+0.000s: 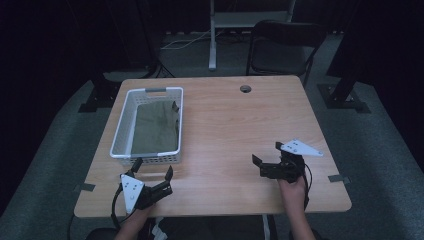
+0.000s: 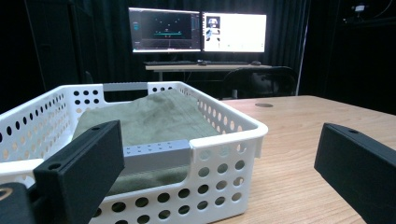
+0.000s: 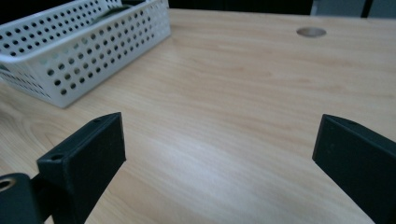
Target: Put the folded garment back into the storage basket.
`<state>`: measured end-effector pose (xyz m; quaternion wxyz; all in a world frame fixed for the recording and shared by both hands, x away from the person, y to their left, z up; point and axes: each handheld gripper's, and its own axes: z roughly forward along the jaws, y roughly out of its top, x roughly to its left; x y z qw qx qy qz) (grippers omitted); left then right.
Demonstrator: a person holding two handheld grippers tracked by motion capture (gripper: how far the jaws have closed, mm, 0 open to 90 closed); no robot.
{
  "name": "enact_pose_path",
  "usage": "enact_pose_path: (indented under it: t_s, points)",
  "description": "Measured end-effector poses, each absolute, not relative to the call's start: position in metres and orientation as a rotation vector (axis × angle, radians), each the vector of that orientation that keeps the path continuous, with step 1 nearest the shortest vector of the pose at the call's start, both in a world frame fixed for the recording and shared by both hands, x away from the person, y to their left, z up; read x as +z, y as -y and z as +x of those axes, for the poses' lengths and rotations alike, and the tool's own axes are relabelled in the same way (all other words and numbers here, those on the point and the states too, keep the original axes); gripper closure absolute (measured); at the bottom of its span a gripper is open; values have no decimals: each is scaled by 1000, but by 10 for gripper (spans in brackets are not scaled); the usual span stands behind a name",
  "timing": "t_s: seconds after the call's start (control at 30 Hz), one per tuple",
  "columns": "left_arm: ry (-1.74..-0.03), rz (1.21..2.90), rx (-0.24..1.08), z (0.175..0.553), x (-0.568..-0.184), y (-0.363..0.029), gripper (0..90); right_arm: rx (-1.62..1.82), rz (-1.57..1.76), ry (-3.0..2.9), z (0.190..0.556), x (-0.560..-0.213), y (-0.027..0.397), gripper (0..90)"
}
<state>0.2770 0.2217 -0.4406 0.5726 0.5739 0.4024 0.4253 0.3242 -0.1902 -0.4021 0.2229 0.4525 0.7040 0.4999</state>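
Both my claws gape empty: left claw (image 1: 153, 171) by the basket (image 1: 121, 131), right claw (image 1: 266, 159) over bare counter (image 1: 225, 130). Cloth (image 1: 156, 127) lies inside, likely soft, limp; pinch a top fold.

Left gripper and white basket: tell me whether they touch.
Cannot tell. In the high view the left gripper has one jaw tip overlapping the white basket near wall; its own view shows the open jaws close, but neither contact nor gap plainly.

A white perforated plastic basket (image 1: 148, 125) sits on the left half of the light wooden worktop (image 1: 230, 125), with a folded olive-green cloth (image 1: 156, 127) lying inside it. The left gripper (image 1: 152, 170) rests just before the basket's near wall, the right gripper (image 1: 265, 156) well apart near the worktop's right front edge. Behind the worktop stands a black folding chair (image 1: 282, 47).
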Motion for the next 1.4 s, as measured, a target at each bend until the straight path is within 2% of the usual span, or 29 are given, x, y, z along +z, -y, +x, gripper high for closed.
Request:
enact_pose_path:
  t_s: [0.57, 1.4]
  points:
    - [-942, 1341, 999, 277, -441, -222, 27, 1254, 1350, -1881, 304, -434, 193, 24]
    - [-942, 1345, 998, 277, -441, -222, 27, 1118, 1361, -1867, 310, -437, 182, 24]
